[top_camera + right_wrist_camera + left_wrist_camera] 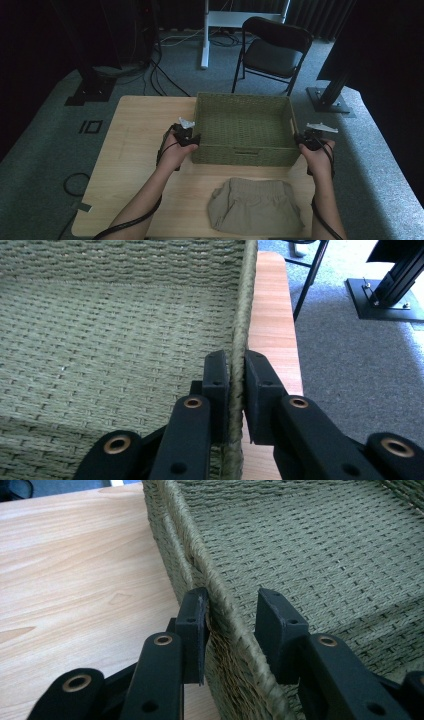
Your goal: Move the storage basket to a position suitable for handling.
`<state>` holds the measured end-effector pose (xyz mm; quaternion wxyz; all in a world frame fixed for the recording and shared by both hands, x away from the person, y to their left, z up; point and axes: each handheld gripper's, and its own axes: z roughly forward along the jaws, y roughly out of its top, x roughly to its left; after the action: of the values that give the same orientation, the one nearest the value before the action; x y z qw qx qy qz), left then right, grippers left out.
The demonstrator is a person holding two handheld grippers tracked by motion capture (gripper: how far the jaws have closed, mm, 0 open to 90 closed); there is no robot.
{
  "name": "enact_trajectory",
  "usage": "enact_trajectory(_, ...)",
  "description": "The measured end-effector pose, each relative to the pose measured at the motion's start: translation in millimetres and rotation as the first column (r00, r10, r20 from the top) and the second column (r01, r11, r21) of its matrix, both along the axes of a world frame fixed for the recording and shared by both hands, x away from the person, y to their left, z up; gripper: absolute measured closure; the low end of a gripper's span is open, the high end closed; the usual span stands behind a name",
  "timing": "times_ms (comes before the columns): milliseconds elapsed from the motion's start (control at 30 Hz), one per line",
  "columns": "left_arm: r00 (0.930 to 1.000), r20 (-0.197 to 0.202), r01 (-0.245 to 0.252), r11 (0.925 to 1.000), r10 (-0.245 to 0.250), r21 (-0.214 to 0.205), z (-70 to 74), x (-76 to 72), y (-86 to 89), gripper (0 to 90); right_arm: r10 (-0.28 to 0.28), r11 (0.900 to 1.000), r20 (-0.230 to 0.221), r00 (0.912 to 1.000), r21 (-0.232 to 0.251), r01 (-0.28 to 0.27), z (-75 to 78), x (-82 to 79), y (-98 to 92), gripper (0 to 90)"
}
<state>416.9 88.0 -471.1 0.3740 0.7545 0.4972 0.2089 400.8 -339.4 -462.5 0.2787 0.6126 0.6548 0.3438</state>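
While the right gripper clamps the green woven basket's wall on the wooden table, the left gripper straddles its wall loosely; probably releasing, then fetching the folded khaki garment.

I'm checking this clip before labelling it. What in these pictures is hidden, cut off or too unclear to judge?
- Basket: the foot of its near wall in the left tool view, behind the left tool.
- Right tool: its pads flank the basket's rim; the high view is too small to confirm contact.
- Folded garment: its kind is unclear; its near edge blends into the bottom shadow.
- Chair: its feet fade into the dark floor.
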Motion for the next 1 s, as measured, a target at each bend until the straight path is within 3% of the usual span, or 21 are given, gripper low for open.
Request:
enact_trajectory(33, 1.0, 0.0, 0.0, 1.0, 0.0, 0.0, 0.0, 0.0, 0.0, 63.8, 0.0, 1.0, 0.0, 1.0, 0.0, 0.0, 0.0, 0.0, 0.0, 78.1)
enact_trajectory(167, 0.9991, -0.011, 0.041, 0.9988, -0.042, -0.026, 3.0, 1.1, -0.1, 49.7, 0.021, 0.9997, 0.033, 0.9992, 0.012, -0.021, 6.5, -0.7, 2.7, 63.9)
enact_trajectory(200, 0.9987, -0.007, 0.051, 0.9985, -0.051, -0.018, 4.4, 0.9, -1.1, 49.1, 0.036, 0.9991, 0.048, 0.9982, 0.022, -0.037, 7.9, -0.8, 3.3, 58.3)
enact_trajectory(233, 0.9987, -0.007, 0.051, 0.9985, -0.051, -0.018, 4.4, 0.9, -1.1, 47.8, 0.036, 0.9991, 0.048, 0.9982, 0.022, -0.037, 7.9, -0.8, 3.3, 58.3)
enact_trajectory(267, 0.998, -0.009, 0.063, 0.9979, -0.063, -0.015, 4.9, 1.6, -0.3, 47.7, 0.077, 0.9971, 0.066, 0.9949, -0.002, -0.077, 10.0, -1.0, 5.6, 50.4)
enact_trajectory(300, 0.998, -0.009, 0.063, 0.9979, -0.063, -0.015, 4.9, 1.6, -0.3, 46.8, 0.084, 0.9964, 0.089, 0.9924, -0.003, -0.084, 11.3, -1.5, 6.4, 49.2)
enact_trajectory(367, 0.9972, -0.004, 0.075, 0.9969, -0.075, -0.023, 5.9, 2.7, 1.3, 41.8, 0.103, 0.9921, 0.128, 0.9864, 0.058, -0.111, 14.1, -2.6, 6.7, 41.4)
enact_trajectory(433, 0.9973, 0.015, 0.072, 0.9972, -0.072, -0.021, 10.0, 3.7, 3.1, 41.4, 0.115, 0.9909, 0.137, 0.9839, 0.053, -0.124, 15.4, -3.2, 7.4, 40.4)
enact_trajectory(467, 0.9965, 0.037, 0.076, 0.9964, -0.075, -0.038, 16.1, 3.9, 4.6, 41.0, 0.164, 0.9859, 0.12, 0.9791, 0.013, -0.167, 17.4, -4.5, 10.5, 32.5)
enact_trajectory(567, 0.9951, 0.052, 0.087, 0.9948, -0.084, -0.053, 22.8, 1.9, 4.7, 39.1, 0.195, 0.9796, 0.115, 0.974, 0.025, -0.2, 18.7, -5.7, 14.4, 29.9)
enact_trajectory(600, 0.993, 0.066, 0.102, 0.9929, -0.098, -0.06, 25.8, 0.5, 4.4, 37.5, 0.198, 0.9776, 0.128, 0.9718, 0.048, -0.205, 20.5, -7.3, 17.0, 27.3)
enact_trajectory(733, 0.9859, 0.089, 0.148, 0.9868, -0.142, -0.066, 33.8, -5.1, 4.6, 35.9, 0.222, 0.9718, 0.162, 0.9615, 0.045, -0.232, 23.2, -11.1, 23.8, 19.4)
enact_trajectory(867, 0.9795, 0.117, 0.174, 0.982, -0.164, -0.075, 40.3, -9.8, 7.2, 35.1, 0.218, 0.9715, 0.163, 0.9623, 0.059, -0.23, 25.2, -14.2, 26.5, 18.5)
enact_trajectory(1000, 0.973, 0.151, 0.188, 0.979, -0.175, -0.079, 45.6, -14.9, 10.1, 28.8, 0.235, 0.9685, 0.172, 0.9567, 0.042, -0.245, 27.8, -17.6, 31.2, 18.5)
